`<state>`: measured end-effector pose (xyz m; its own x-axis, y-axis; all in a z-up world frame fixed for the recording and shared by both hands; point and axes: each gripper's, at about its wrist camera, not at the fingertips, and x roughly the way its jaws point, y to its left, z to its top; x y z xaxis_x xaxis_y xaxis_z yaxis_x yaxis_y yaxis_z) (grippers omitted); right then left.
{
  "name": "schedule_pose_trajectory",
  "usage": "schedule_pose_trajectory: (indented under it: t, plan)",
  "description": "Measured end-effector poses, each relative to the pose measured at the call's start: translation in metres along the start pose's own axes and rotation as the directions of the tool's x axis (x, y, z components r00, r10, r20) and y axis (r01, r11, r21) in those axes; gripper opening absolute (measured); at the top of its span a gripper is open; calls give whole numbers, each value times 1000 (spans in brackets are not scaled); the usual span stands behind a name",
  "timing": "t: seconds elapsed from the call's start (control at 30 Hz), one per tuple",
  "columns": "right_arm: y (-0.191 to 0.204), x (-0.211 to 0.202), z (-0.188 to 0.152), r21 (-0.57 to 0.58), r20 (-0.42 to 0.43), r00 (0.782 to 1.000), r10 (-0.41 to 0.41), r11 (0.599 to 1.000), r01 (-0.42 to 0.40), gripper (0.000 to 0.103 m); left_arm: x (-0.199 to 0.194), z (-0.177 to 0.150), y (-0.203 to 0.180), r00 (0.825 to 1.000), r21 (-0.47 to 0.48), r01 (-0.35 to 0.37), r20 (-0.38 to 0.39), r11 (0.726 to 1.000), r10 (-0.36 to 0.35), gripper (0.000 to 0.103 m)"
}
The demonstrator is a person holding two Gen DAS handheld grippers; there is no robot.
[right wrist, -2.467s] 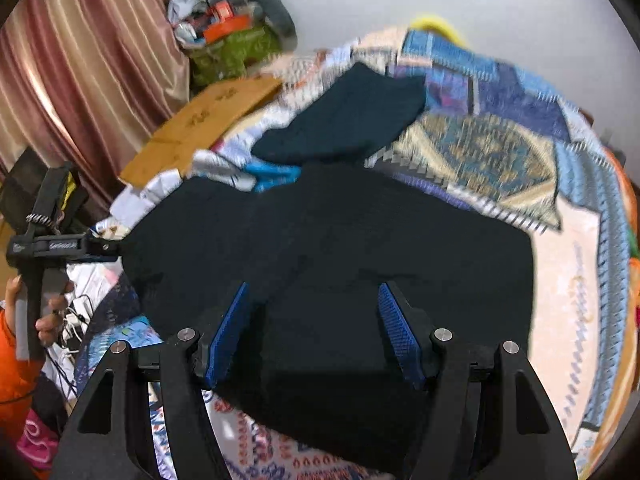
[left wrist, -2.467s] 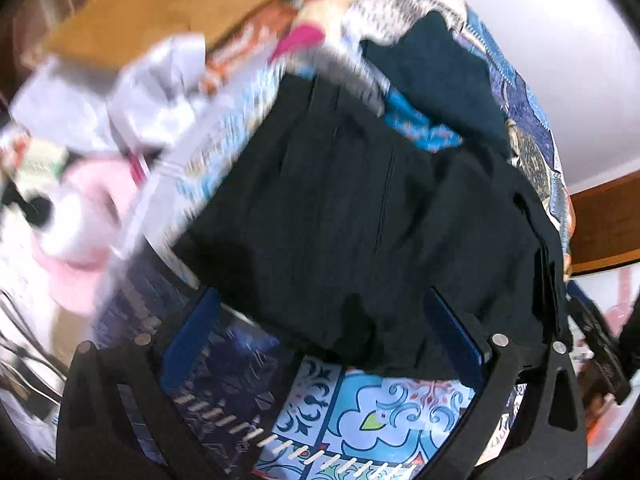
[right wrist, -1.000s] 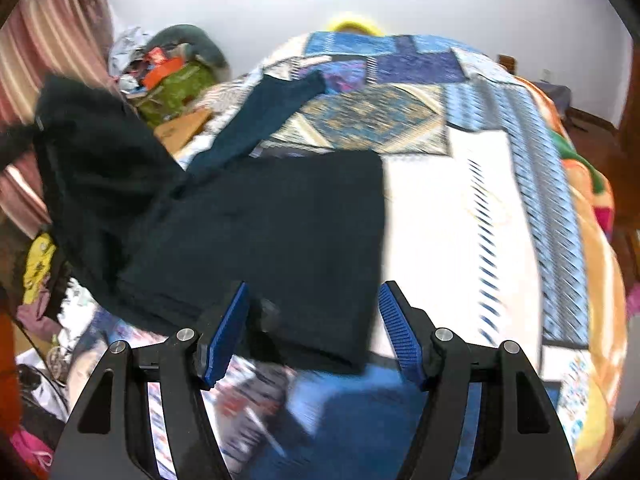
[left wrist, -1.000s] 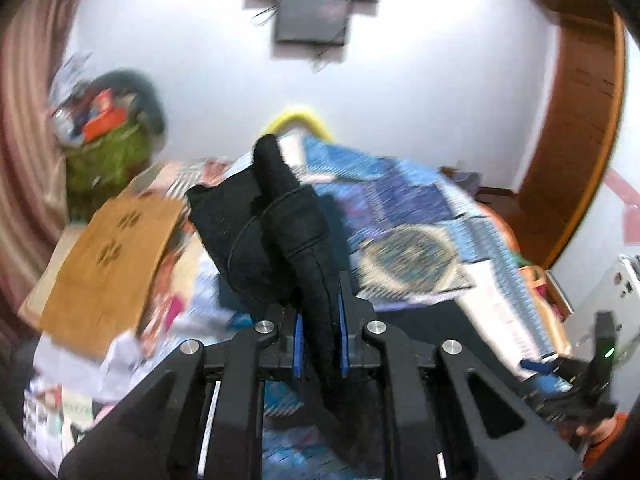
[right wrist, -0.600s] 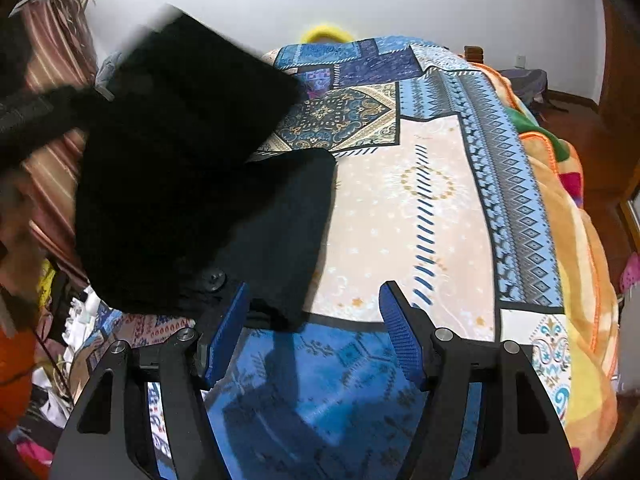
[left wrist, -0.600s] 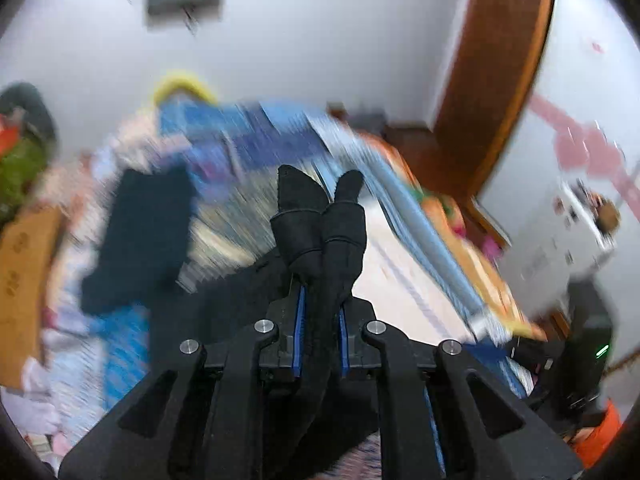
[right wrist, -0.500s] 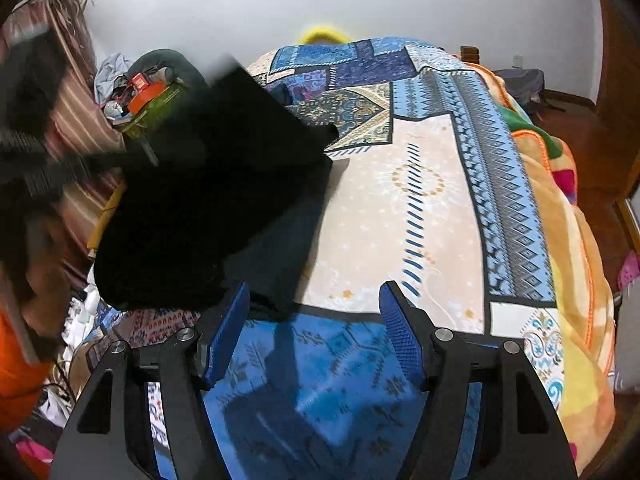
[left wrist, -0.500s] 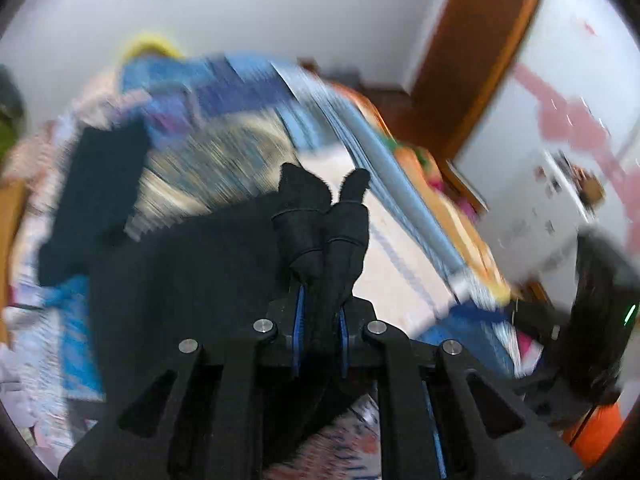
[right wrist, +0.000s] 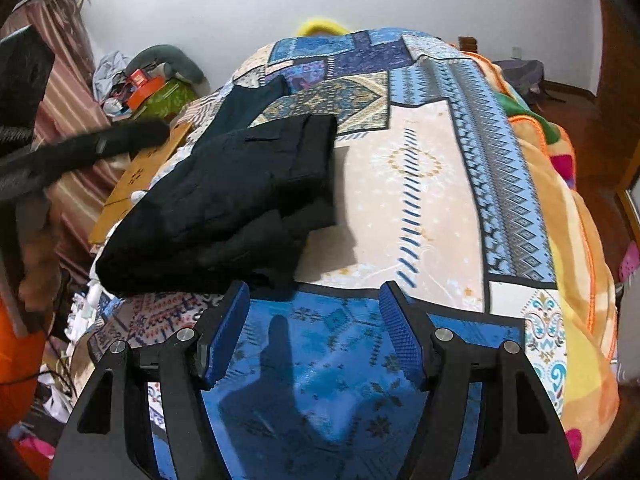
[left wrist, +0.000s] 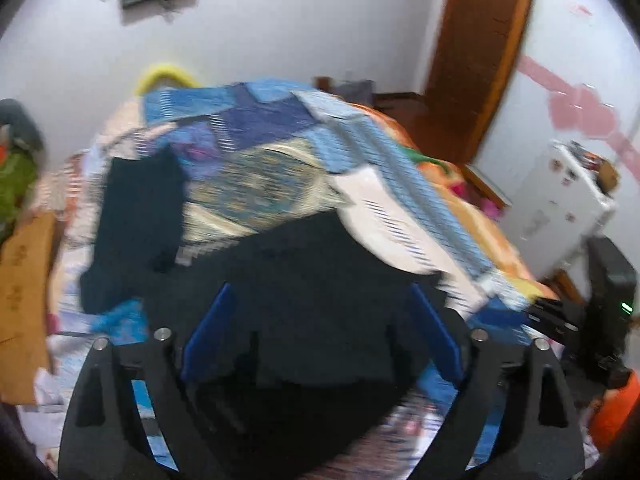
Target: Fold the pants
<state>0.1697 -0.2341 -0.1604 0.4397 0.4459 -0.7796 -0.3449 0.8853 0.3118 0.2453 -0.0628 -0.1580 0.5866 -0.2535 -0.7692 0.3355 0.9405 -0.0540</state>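
My left claw [left wrist: 320, 328] is opening over the black pants [right wrist: 240, 196], its pads clear of the cloth; my right claw [right wrist: 314, 332] hangs open and empty above the bedspread [right wrist: 432, 208]. I judge the loose top layer could slide. Only the right view shows the uneven fold at the bed's left edge; the left is blurred.

Both wrist views look steeply down past their jaws, sharing pants [left wrist: 320, 304] [right wrist: 224, 200] on bed [right wrist: 420, 184]; left closer.
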Motion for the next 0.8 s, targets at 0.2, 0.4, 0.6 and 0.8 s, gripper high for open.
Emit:
schedule_pose_trajectory:
  t: [0.2,0.4,0.6,0.8]
  plan:
    - [13,22,1,-46,-35,999,1,999,-2,63,60,14,89,958,-43,-242,-169,969,232,91]
    - [10,39,9,-60,-53,998,-15,998,12,63,137,-12,139,860,40,-368,-365,929,356,93]
    - [-13,46,27,-18,-67,997,-36,999,35,63,120,-38,120,859,101,-432,-257,896,443,93]
    - [-18,31,32,-22,-40,994,-102,995,101,63,81,-60,113,868,0,-411,-304,912,392,93]
